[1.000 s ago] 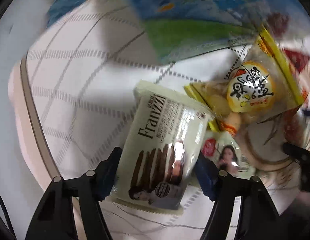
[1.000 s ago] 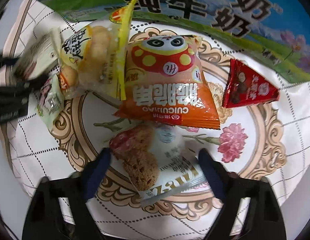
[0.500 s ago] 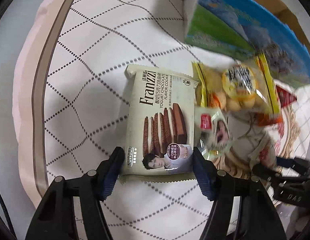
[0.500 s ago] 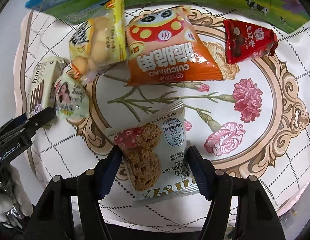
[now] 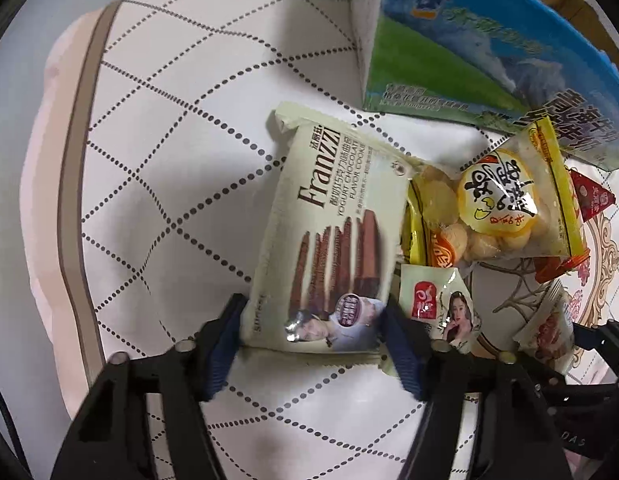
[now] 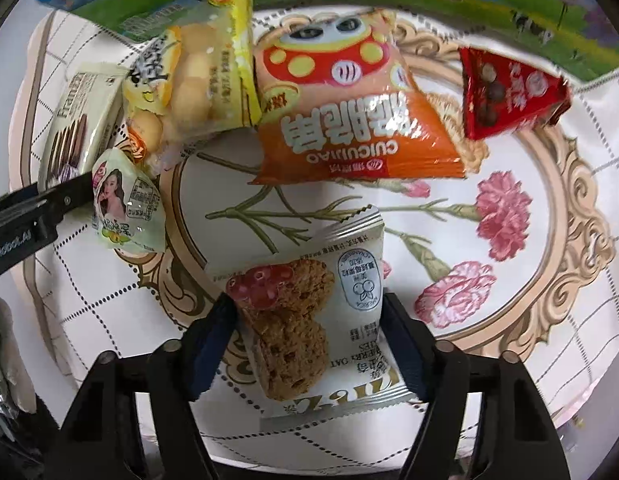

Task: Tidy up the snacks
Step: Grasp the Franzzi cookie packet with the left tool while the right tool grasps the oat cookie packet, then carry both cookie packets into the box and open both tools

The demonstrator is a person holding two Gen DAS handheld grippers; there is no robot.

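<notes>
Your left gripper [image 5: 313, 344] is clamped on the Franzzi cookie pack [image 5: 333, 232], its far end over the quilted cloth [image 5: 181, 128]; your right gripper [image 6: 307, 340] pinches the oat cookie packet [image 6: 309, 316] above the floral print; beyond lie the orange bag [image 6: 349, 120], the yellow puff bag [image 6: 197, 80] and the red packet [image 6: 505, 96].

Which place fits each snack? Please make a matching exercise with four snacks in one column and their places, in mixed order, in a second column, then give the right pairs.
Snacks
1. Franzzi cookie pack
2. cranberry oat cookie pack
3. red triangular packet
4. orange Cuicuijiao bag

Places
A. between the right gripper fingers
B. far right, by the milk carton
C. between the left gripper fingers
D. middle, beside the yellow puff bag

Pairs: 1-C, 2-A, 3-B, 4-D
</notes>
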